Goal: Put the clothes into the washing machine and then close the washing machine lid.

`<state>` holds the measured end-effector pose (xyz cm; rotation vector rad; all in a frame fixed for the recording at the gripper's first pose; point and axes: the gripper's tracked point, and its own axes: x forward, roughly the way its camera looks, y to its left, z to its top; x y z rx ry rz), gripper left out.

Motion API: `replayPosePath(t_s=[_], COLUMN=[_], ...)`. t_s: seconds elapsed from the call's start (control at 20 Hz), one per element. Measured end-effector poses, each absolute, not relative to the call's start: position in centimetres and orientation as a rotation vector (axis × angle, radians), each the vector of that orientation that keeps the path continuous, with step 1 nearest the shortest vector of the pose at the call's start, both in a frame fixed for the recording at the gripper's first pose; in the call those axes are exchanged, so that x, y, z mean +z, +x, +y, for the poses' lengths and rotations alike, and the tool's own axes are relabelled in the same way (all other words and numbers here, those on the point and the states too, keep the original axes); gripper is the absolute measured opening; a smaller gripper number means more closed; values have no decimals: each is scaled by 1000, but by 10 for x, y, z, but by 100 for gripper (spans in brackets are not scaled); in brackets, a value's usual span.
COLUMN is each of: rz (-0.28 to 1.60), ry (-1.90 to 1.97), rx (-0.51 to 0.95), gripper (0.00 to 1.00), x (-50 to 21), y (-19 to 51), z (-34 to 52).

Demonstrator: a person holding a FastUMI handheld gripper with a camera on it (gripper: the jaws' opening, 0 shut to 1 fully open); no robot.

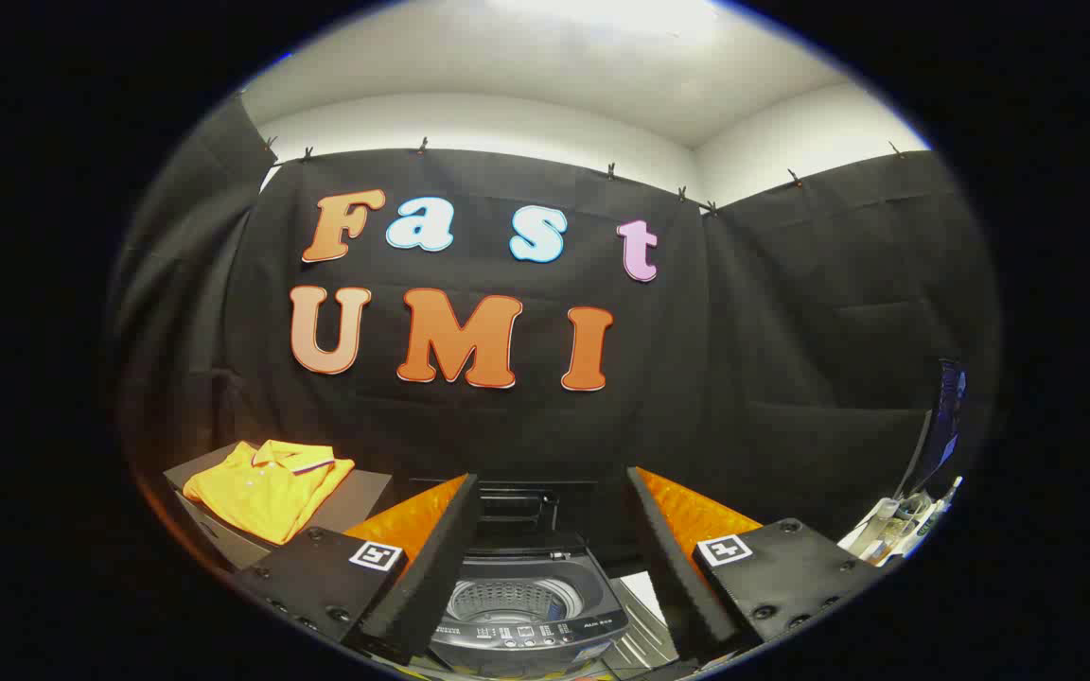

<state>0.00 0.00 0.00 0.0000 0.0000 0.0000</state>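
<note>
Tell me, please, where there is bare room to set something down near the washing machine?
The dark stand beside the yellow shirt has a bare strip on the side nearer the washing machine. The machine's drum, seen between the open hand-held gripper fingers, is empty. The corner with bottles looks crowded.

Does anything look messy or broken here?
Nothing stands out. The folded orange polo shirt lies neatly on a grey box beside the small grey top-loading washing machine, whose lid is up. The hand-held gripper is open and holds nothing.
</note>
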Motion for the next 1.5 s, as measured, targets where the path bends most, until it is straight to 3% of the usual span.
replayPosePath(t_s=[1.3, 1.5], rz=[-3, 25], ry=[157, 162], rx=[-2, 91], gripper=[97, 98], x=[-6, -9], y=[-3, -4], z=[45, 78])
